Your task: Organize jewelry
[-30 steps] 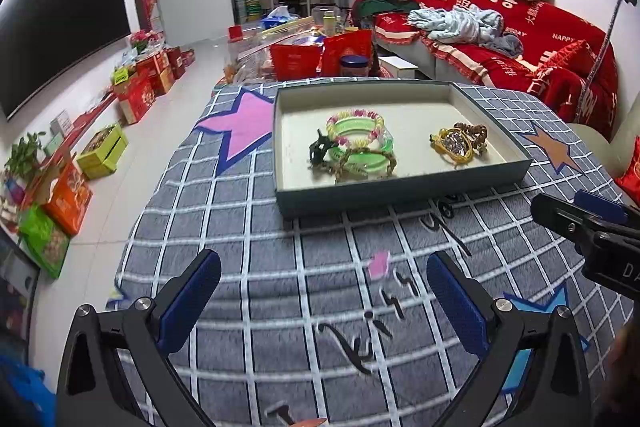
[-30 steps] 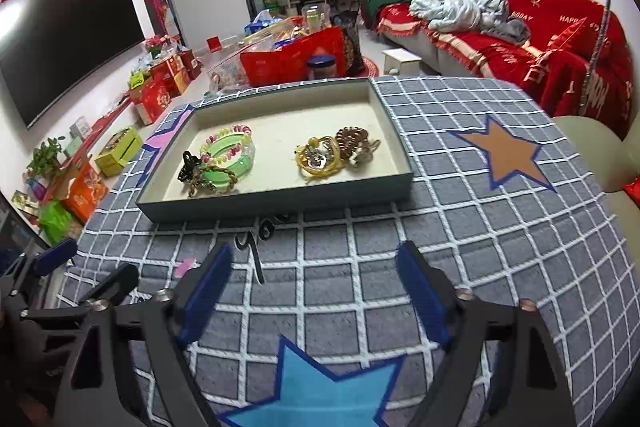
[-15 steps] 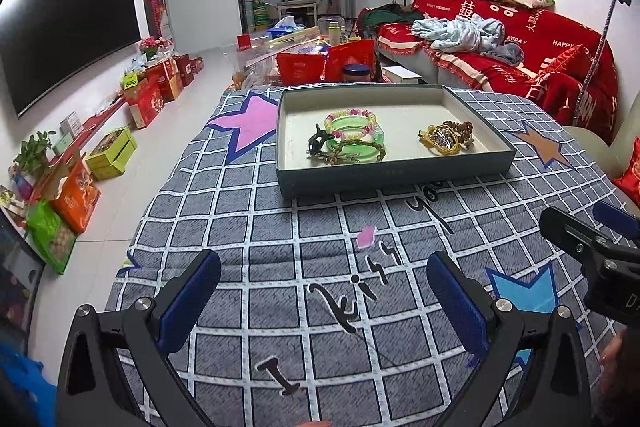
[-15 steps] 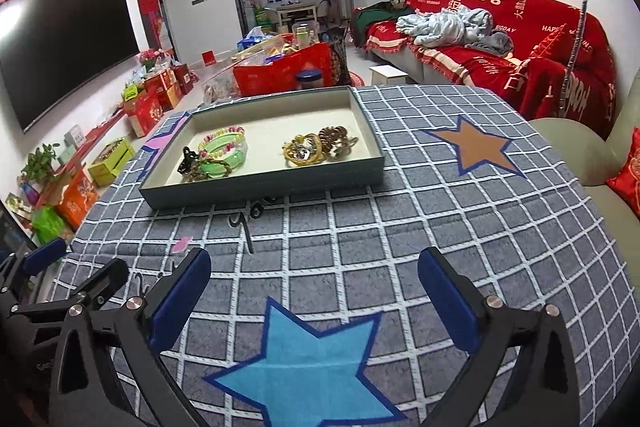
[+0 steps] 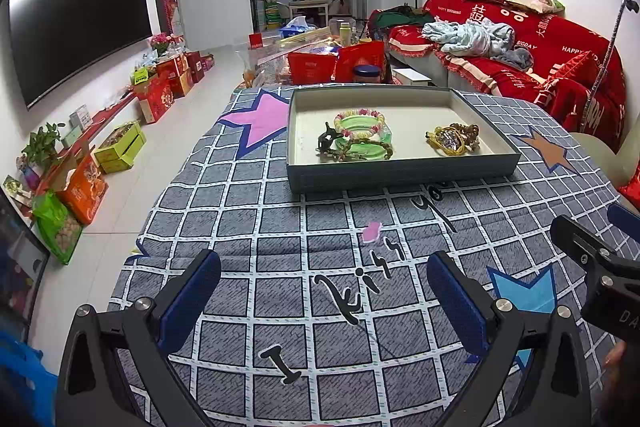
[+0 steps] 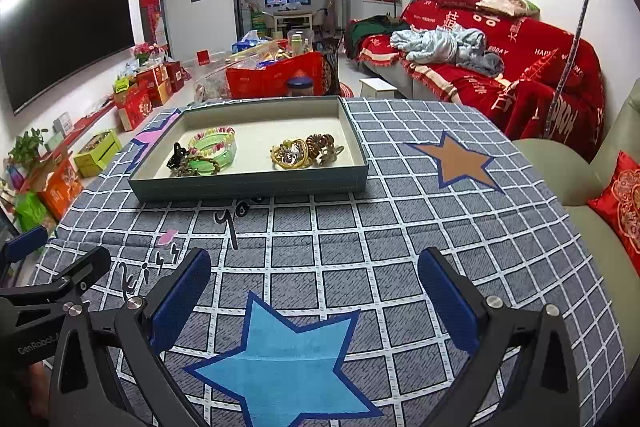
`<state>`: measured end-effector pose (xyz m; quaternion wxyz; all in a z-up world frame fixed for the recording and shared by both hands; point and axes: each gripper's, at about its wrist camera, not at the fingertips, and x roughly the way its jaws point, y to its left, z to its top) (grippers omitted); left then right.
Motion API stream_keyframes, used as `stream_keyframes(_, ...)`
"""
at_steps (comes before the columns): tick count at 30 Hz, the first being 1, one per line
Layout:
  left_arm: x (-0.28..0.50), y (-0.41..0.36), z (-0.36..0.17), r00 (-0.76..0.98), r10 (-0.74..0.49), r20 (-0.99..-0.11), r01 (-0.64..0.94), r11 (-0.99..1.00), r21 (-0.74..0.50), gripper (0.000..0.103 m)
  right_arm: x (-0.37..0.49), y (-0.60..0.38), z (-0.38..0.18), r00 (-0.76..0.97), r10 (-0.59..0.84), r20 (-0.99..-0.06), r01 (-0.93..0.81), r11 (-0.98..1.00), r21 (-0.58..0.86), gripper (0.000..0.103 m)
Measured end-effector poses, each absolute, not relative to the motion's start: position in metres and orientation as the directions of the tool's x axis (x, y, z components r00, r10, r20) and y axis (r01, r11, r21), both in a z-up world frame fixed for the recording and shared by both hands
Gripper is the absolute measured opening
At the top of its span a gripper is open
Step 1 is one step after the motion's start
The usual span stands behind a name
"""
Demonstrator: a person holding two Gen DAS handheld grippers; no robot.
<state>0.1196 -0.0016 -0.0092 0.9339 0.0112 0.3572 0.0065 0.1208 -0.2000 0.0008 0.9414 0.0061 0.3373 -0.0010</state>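
A shallow grey-green tray (image 5: 400,173) (image 6: 248,183) lies on the checked tablecloth, far ahead of both grippers. Inside on the left sit green bangles (image 5: 362,125) (image 6: 214,145) ringed by a pastel bead bracelet, with a black hair claw (image 5: 326,141) (image 6: 176,153) and a dark beaded bracelet (image 5: 366,151) beside them. On the right lies a heap of gold and brown jewelry (image 5: 452,139) (image 6: 306,151). My left gripper (image 5: 324,293) and right gripper (image 6: 314,289) both hover open and empty over the cloth near the table's front.
The grey cloth (image 6: 400,227) carries pink, orange and blue stars and black lettering. A red-covered sofa (image 5: 540,59) stands at the right, a beige seat (image 6: 576,179) by the table's right edge. Boxes (image 5: 120,147) line the floor under a wall television at left.
Both grippers have drawn back and up from the tray, which now looks smaller and farther off. The right gripper's jaws have spread slightly wider. The jewelry has not moved.
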Motion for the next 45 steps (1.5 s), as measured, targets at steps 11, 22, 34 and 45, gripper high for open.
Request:
stream_keyframes(11, 0.118, -0.005, -0.009, 0.744, 0.023, -0.667, -0.002, 1.000, 0.031, 0.103, 0.117, -0.199, 0.006, 0.781, 0.003, -0.625, 0.004, 1.000, 0.009, 0.103)
stream_keyframes(22, 0.116, -0.005, -0.008, 0.744, 0.023, -0.668, -0.002, 0.999, 0.033, 0.103, 0.117, -0.199, 0.006, 0.782, 0.003, -0.624, 0.003, 1.000, 0.009, 0.103)
stream_keyframes(34, 0.116, -0.005, -0.007, 0.744, 0.022, -0.668, 0.000, 0.999, 0.033, 0.103, 0.117, -0.199, 0.009, 0.783, 0.005, -0.622, 0.001, 1.000, 0.010, 0.103)
stream_keyframes(45, 0.115, -0.006, -0.007, 0.744, 0.022, -0.668, -0.001, 1.000, 0.031, 0.103, 0.117, -0.197, 0.013, 0.786, 0.007, -0.618, -0.002, 1.000, 0.009, 0.103)
